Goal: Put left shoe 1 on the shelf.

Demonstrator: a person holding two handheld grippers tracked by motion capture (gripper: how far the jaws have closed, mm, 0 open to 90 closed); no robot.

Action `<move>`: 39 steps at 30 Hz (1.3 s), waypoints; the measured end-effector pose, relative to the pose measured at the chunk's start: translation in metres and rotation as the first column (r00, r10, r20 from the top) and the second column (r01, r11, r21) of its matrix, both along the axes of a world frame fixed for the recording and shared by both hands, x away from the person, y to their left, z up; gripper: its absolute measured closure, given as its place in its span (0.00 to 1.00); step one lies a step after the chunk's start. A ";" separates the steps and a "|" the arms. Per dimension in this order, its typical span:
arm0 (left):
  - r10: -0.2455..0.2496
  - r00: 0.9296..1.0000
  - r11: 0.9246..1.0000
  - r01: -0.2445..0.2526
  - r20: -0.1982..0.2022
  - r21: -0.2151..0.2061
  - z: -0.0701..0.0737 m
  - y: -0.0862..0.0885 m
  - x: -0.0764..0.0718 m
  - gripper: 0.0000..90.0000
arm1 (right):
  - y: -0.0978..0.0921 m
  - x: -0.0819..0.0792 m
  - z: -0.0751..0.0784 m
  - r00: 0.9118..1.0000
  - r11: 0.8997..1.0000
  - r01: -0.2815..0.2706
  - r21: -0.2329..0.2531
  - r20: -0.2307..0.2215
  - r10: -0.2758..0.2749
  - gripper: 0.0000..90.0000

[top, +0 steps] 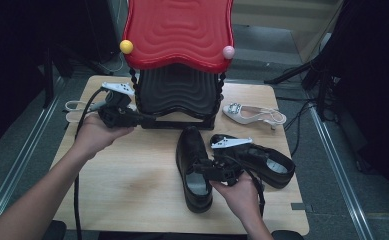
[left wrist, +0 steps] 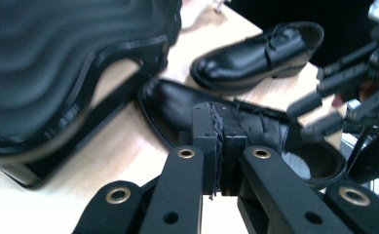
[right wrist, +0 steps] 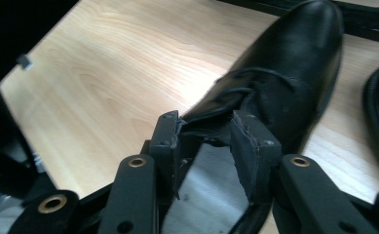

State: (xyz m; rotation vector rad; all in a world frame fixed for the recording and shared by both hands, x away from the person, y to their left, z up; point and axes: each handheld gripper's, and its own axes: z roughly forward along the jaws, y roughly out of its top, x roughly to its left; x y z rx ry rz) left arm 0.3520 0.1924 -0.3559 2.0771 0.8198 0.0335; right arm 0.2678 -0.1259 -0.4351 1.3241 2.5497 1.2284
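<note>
Dark room, grey floor, wood table (top: 132, 185). Rack (top: 178, 95) at the back edge: black wavy lower shelf, red wavy top (top: 178, 30) with a yellow ball (top: 126, 46) and a pink ball (top: 228, 52) at its corners.

Two black shoes front-right on the table. Near shoe (top: 194, 167) lies toe toward the rack, heel toward the person. Second shoe (top: 264, 162) just right of it, angled, opening up. White heel (top: 252, 114) behind them, right of the rack. Another pale shoe (top: 77, 107) at the left table edge, mostly hidden.

Right gripper (top: 208, 169) is at the near shoe's opening. In the right gripper view its jaws stand partly open, straddling the shoe's tongue and collar edge, pads (right wrist: 248, 146) either side of the leather; can't tell if they pinch it yet.

Left gripper (top: 149, 119) held at the rack's lower left front, above the table. In the left gripper view its jaws are fully together, pads (left wrist: 204, 141) pressed flat, nothing between them.
</note>
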 end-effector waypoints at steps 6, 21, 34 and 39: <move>-0.005 0.999 1.000 0.004 0.036 0.025 0.032 -0.001 0.011 1.00 | 0.008 -0.001 0.005 0.998 0.999 -0.026 -0.019 -0.054 0.025 0.73; -0.010 0.996 1.000 0.011 0.094 -0.013 0.095 -0.017 0.040 1.00 | 0.027 -0.004 -0.006 0.987 0.993 -0.097 -0.071 -0.138 0.087 0.70; 0.019 0.992 1.000 -0.020 0.129 0.001 0.139 -0.042 0.083 1.00 | 0.032 0.000 -0.018 0.979 0.992 -0.091 -0.083 -0.192 0.074 0.70; 0.038 0.993 0.999 -0.040 0.115 0.010 0.139 -0.044 0.093 1.00 | 0.038 0.004 -0.023 0.976 0.991 -0.086 -0.104 -0.207 0.064 0.70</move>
